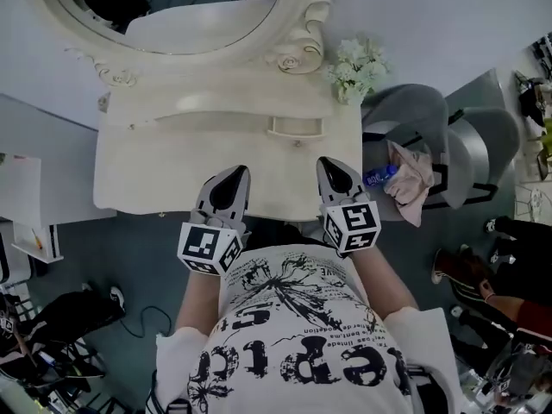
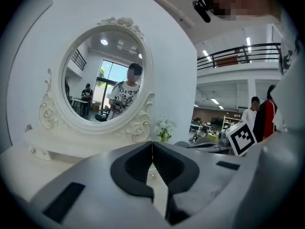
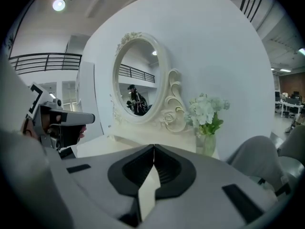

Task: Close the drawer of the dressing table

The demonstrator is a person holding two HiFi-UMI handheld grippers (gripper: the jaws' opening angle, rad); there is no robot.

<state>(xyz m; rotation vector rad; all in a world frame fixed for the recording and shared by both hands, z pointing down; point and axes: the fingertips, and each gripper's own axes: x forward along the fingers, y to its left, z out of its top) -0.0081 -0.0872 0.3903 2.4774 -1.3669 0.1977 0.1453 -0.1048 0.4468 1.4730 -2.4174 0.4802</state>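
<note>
Standing at the front edge of a cream dressing table (image 1: 155, 175), a person in a printed white T-shirt (image 1: 297, 343) holds a two-jaw gripper in each hand above the tabletop. The left gripper (image 1: 239, 172) and the right gripper (image 1: 326, 164) hover side by side near the middle of that front edge, both pointing toward the rear. Seen from each gripper's own camera, the left gripper (image 2: 152, 144) has its jaws clenched tip to tip with nothing between them, and the right gripper (image 3: 154, 148) is closed the same way, also empty. The drawer (image 1: 296, 129) sits in the low shelf unit (image 1: 198, 110) that runs along the rear edge of the tabletop, toward its right end. Its front stands a little proud of the unit's face, a small knob (image 1: 298, 142) at its centre. Neither gripper touches it; the right one is the nearer, roughly in line with it but clearly apart. An oval mirror (image 1: 198, 24) in a carved frame rises behind the shelf unit, and a vase of white flowers (image 1: 355, 63) stands at the table's rear right corner. Just off the table's right edge, a grey chair (image 1: 414, 115) carries a pink cloth (image 1: 412, 184) and a blue bottle (image 1: 378, 177).
</note>
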